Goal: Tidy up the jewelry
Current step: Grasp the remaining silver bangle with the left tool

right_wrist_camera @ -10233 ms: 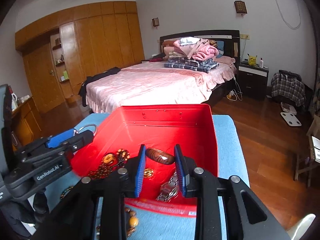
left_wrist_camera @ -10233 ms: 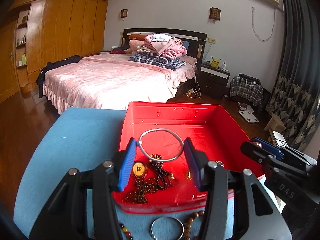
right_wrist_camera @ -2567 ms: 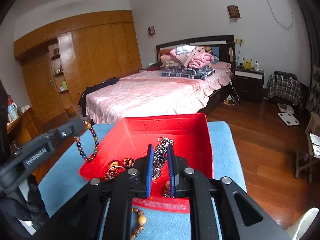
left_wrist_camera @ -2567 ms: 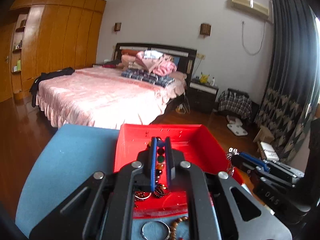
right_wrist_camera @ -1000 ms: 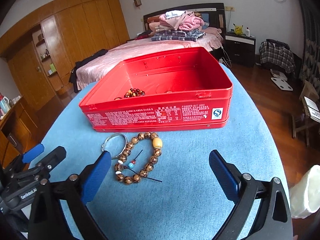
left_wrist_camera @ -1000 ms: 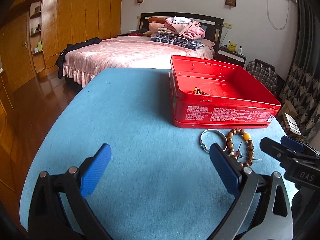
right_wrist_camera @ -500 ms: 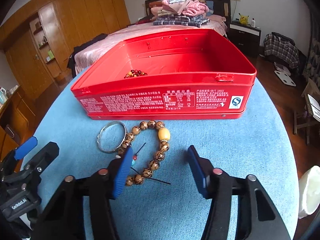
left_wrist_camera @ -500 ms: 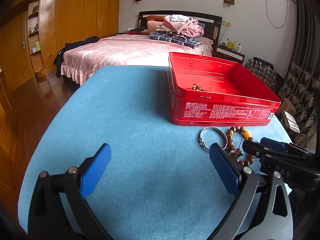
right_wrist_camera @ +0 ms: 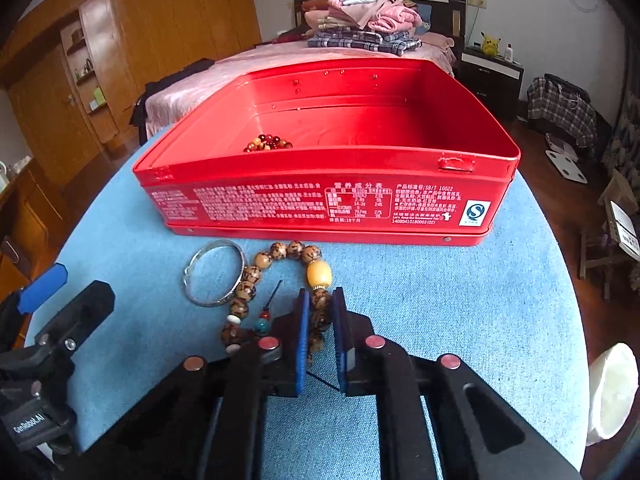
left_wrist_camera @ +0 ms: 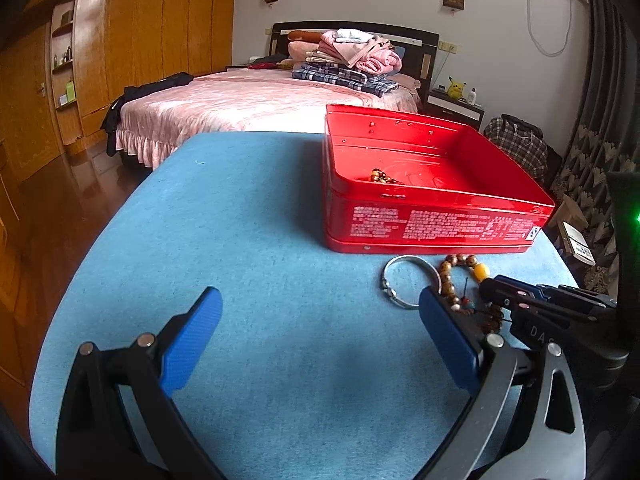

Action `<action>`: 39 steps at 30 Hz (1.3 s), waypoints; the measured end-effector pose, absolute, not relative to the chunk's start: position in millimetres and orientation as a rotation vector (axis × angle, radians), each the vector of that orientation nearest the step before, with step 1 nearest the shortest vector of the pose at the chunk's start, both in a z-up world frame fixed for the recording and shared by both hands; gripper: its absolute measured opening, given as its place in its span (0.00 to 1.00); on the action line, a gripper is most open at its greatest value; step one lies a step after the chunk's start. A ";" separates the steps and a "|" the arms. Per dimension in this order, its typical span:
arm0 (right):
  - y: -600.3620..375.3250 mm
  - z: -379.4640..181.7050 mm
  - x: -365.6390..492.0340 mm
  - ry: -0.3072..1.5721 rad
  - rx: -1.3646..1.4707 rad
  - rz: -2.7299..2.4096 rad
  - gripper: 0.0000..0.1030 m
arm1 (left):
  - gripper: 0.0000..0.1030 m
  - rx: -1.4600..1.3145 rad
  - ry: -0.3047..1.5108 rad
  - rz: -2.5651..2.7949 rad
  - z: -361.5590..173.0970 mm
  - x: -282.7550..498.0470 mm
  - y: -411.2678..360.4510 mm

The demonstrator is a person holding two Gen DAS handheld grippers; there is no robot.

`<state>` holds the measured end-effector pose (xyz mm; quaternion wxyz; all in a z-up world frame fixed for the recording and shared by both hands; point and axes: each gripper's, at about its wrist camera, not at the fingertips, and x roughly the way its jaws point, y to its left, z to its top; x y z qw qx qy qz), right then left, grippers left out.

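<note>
While R gripper (right_wrist_camera: pixel 320 312) pinches 1 wooden bead bracelet (right_wrist_camera: pixel 256 268) beside 1 silver bangle (right_wrist_camera: pixel 216 276), L gripper (left_wrist_camera: pixel 320 340) gapes; tin (right_wrist_camera: pixel 328 204) maybe holds 1 strand.

"SB/T 10022" and "S" mark on red tin (right_wrist_camera: pixel 320 204), "GenRobot.AI" on left gripper (right_wrist_camera: pixel 42 294), "DAS" on right gripper (left_wrist_camera: pixel 516 300)

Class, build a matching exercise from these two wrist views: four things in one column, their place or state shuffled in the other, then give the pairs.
1. wooden bead bracelet
2. silver bangle
3. left gripper
4. red tin

a. wide open above the blue tablecloth
b. holds a string of reddish beads
c. lying free, left of the wooden beads
d. between the right gripper fingers

Pairs: 1-d, 2-c, 3-a, 4-b
</note>
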<state>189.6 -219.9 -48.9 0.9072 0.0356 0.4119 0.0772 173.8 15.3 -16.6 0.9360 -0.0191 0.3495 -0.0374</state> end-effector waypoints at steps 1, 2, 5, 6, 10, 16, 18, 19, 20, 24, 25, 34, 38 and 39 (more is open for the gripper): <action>-222.4 -47.9 189.4 0.844 0.077 0.155 0.11 | 0.93 -0.039 0.716 -0.081 -16.7 174.4 13.7; -224.7 -46.4 187.8 0.835 0.079 0.150 0.11 | 0.93 -0.039 0.718 -0.086 -17.1 174.9 12.5; -234.7 -41.4 181.6 0.813 0.088 0.133 0.11 | 0.92 -0.036 0.719 -0.095 -17.0 176.9 6.3; -239.3 -39.3 180.1 0.808 0.094 0.126 0.11 | 0.92 -0.034 0.720 -0.100 -16.6 178.2 3.0; -255.8 -32.2 175.4 0.796 0.108 0.101 0.11 | 0.72 -0.021 0.739 -0.131 -18.4 182.9 -13.6; -276.9 -33.6 169.8 0.798 0.131 0.088 0.11 | 0.68 0.006 0.751 -0.177 -21.1 191.2 -41.5; -282.7 -35.0 169.3 0.798 0.143 0.089 0.11 | 0.67 0.014 0.756 -0.186 -22.8 193.3 -49.8; -284.2 -35.6 167.9 0.797 0.147 0.090 0.11 | 0.67 0.015 0.762 -0.189 -24.0 194.8 -53.7; -286.1 -36.0 167.6 0.796 0.151 0.091 0.11 | 0.67 0.018 0.769 -0.185 -25.4 196.2 -57.0; -290.8 -38.9 168.1 0.795 0.166 0.098 0.11 | 0.67 0.013 0.804 -0.142 -32.1 202.4 -58.7; -291.6 -40.1 167.4 0.795 0.170 0.102 0.11 | 0.67 0.012 0.811 -0.132 -33.5 202.3 -58.5; -293.7 -43.4 166.6 0.790 0.184 0.125 0.11 | 0.69 -0.058 0.908 -0.142 -48.7 217.5 -50.9; -294.9 -44.5 166.9 0.791 0.184 0.133 0.11 | 0.51 -0.058 0.909 -0.141 -50.3 217.6 -48.8; -294.7 -44.4 166.4 0.790 0.183 0.135 0.11 | 0.42 -0.058 0.910 -0.145 -50.4 217.5 -49.2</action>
